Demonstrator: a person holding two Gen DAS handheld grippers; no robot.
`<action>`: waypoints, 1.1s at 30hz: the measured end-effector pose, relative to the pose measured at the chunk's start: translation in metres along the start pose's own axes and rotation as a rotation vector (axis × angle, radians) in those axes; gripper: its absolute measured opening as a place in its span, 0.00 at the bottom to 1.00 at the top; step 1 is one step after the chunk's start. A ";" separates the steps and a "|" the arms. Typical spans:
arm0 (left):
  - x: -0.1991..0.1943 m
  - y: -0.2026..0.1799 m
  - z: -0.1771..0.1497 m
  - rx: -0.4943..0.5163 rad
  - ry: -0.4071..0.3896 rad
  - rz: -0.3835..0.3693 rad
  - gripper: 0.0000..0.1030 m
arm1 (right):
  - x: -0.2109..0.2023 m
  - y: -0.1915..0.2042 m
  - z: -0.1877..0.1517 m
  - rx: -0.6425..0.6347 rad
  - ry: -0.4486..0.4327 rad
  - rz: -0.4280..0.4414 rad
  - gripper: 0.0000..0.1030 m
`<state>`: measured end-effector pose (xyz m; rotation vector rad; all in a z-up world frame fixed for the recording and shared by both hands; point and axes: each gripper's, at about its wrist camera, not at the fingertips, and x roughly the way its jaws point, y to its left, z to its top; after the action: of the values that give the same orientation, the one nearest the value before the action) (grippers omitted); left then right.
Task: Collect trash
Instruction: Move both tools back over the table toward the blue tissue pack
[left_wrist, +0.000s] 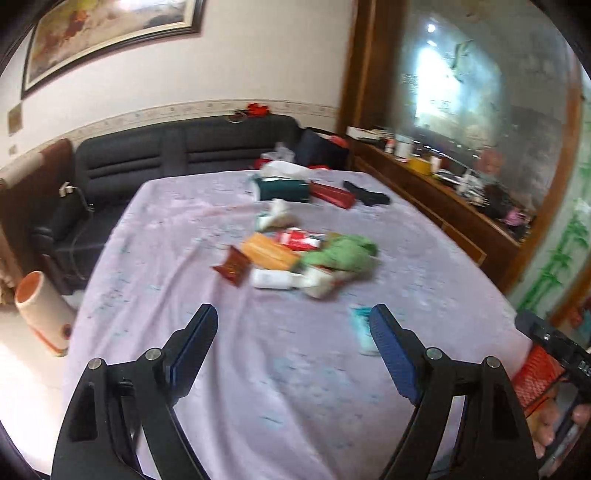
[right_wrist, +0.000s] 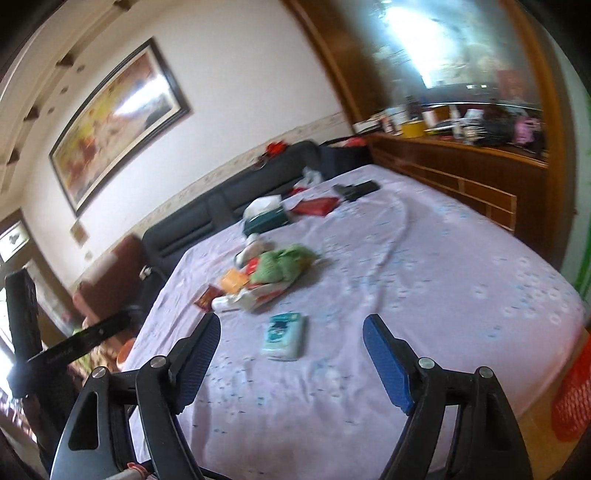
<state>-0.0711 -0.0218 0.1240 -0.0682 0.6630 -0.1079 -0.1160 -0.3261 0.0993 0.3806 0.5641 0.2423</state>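
Note:
A heap of trash lies mid-table on the lilac cloth (left_wrist: 295, 387): a green crumpled bag (left_wrist: 341, 253) (right_wrist: 286, 264), an orange packet (left_wrist: 267, 253) (right_wrist: 232, 278), a dark red wrapper (left_wrist: 232, 265) (right_wrist: 207, 297), a white bottle (left_wrist: 271, 278) and a red-and-white packet (left_wrist: 301, 238). A teal tissue pack (right_wrist: 282, 335) (left_wrist: 364, 328) lies apart, nearer me. My left gripper (left_wrist: 293, 326) hangs open over bare cloth short of the heap. My right gripper (right_wrist: 291, 334) is open too, above the cloth near the tissue pack, holding nothing.
A green tissue box (left_wrist: 284, 188) (right_wrist: 266, 219), a red box (left_wrist: 332, 194) and a black object (left_wrist: 365, 194) lie at the table's far side. A dark sofa (left_wrist: 177, 151) stands behind, a wooden sideboard (left_wrist: 443, 206) to the right. A red mesh basket (right_wrist: 572, 398) (left_wrist: 535, 373) sits by the near right corner.

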 end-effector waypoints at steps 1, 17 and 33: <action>0.002 0.004 0.001 0.000 0.000 0.004 0.81 | 0.010 0.006 0.002 -0.006 0.013 0.012 0.81; 0.093 0.023 -0.001 0.052 0.101 0.082 0.81 | 0.124 0.035 -0.018 -0.041 0.249 -0.020 0.82; 0.178 0.035 0.020 0.144 0.225 0.114 0.81 | 0.210 0.041 -0.036 -0.108 0.381 -0.126 0.82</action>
<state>0.0831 -0.0083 0.0282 0.1222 0.8801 -0.0536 0.0308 -0.2112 -0.0112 0.1928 0.9428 0.2240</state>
